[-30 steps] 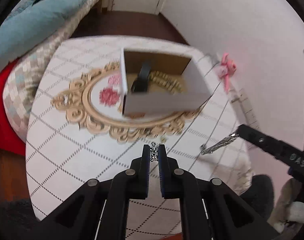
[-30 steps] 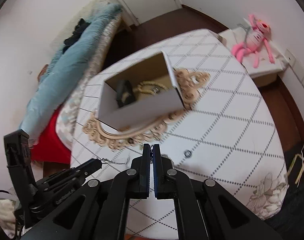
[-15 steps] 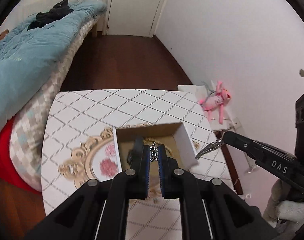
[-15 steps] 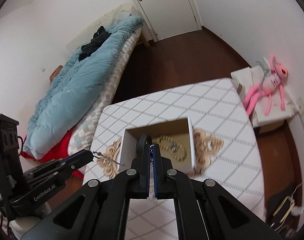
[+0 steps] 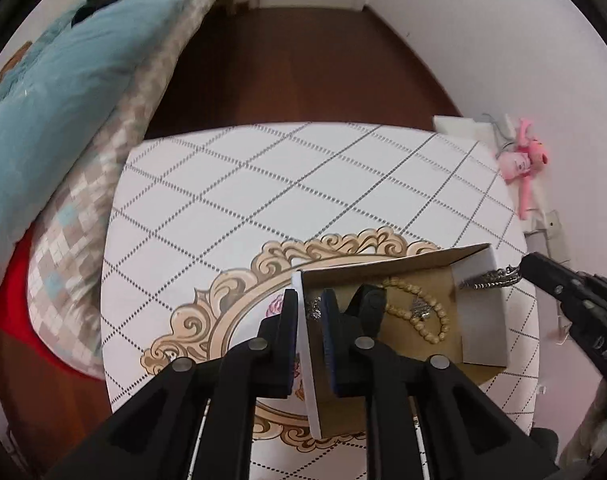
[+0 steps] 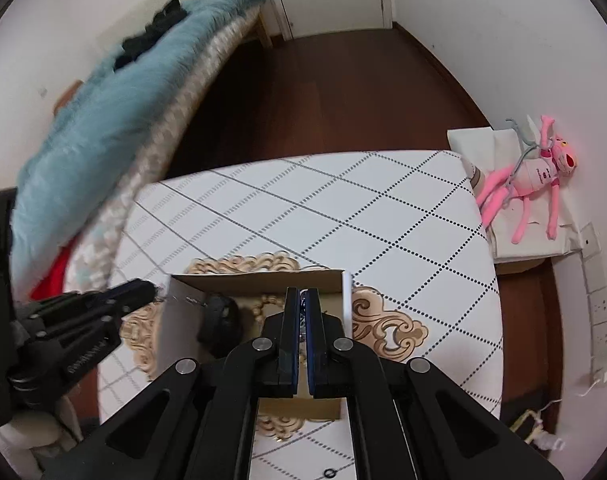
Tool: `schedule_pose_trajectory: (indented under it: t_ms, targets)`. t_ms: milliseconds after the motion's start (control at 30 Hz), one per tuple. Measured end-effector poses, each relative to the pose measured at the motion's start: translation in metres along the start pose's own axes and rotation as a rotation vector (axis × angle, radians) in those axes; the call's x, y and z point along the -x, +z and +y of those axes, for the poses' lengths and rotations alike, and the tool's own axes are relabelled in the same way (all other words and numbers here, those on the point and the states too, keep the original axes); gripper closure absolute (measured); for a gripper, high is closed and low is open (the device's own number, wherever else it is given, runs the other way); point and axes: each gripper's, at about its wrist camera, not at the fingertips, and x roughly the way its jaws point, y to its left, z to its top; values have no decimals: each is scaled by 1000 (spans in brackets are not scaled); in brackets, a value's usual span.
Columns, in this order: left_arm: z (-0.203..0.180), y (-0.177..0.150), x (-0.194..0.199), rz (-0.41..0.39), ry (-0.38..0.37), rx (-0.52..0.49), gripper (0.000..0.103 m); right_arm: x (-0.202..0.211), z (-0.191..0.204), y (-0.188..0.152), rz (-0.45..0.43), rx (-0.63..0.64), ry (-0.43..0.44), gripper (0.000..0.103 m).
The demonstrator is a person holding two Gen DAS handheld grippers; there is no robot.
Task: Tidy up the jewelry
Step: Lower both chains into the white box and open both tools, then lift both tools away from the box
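Observation:
An open white cardboard box (image 5: pixel 485 332) stands on the patterned table (image 5: pixel 263 184). Inside lie a beige bead bracelet (image 5: pixel 423 316) and a black ring-like piece (image 5: pixel 373 306). My left gripper (image 5: pixel 309 306) straddles the box's left wall, jaws slightly apart, with one end of a silver chain (image 5: pixel 314 307) between them. My right gripper (image 6: pixel 302 300) hangs over the box (image 6: pixel 175 320), shut on the chain's other end (image 5: pixel 489 278); it shows in the left wrist view (image 5: pixel 543 276) at the box's right corner. The left gripper shows in the right wrist view (image 6: pixel 143 294) too.
A bed with a blue duvet (image 5: pixel 63 72) borders the table's left side. A pink plush toy (image 6: pixel 531 176) lies on a white stand right of the table. A small black ring (image 6: pixel 329 473) lies on the table near its front edge. A wall (image 6: pixel 543 40) rises at the right.
Both grippers have come down from high above the table to the box with the silver chain. The left jaws now stand a little wider, straddling the box wall.

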Motion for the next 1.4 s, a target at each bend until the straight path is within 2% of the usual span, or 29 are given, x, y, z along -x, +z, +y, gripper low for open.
schedule_pose_trajectory:
  t_ms: [100, 167, 200, 233, 267, 333, 400, 467, 500, 533, 600, 800, 1000, 1400]
  targets:
    - [2, -1, 1, -2, 7, 19, 91, -20, -1, 3, 74, 3, -25, 100]
    - [1, -1, 4, -15, 31, 18, 82, -24, -4, 1, 79, 8, -51, 99]
    - [2, -2, 6, -25, 37, 19, 64, -24, -5, 0, 80, 9, -64, 96]
    - [4, -4, 8, -39, 47, 30, 38, -23, -5, -3, 79, 12, -67, 89]
    - [5, -6, 10, -52, 53, 36, 30, -22, -6, -4, 78, 14, -70, 86]
    - [7, -10, 15, -84, 64, 45, 29, -19, -7, -9, 63, 27, -97, 64]
    - [9, -15, 17, -98, 75, 47, 26, -15, -8, -15, 51, 35, -117, 50]
    - [9, -22, 18, -113, 89, 50, 12, -12, -9, -22, 40, 37, -135, 41]
    - [10, -26, 18, -121, 97, 50, 5, -11, -10, -27, 35, 39, -146, 34]
    - [10, -30, 18, -130, 105, 49, 3, -10, -10, -31, 31, 41, -152, 20]
    - [9, -38, 18, -131, 123, 47, 1, -7, -9, -40, 13, 52, -175, 2]
    - [8, -61, 14, -128, 123, 64, 1, -2, 1, -65, -26, 89, -221, 0]
    - [4, -76, 21, -142, 124, 67, 1, 2, 0, -77, -39, 69, -217, 0]
    - [-7, -110, 86, -283, 162, 78, 1, 59, -1, -102, -152, 38, -214, 0]
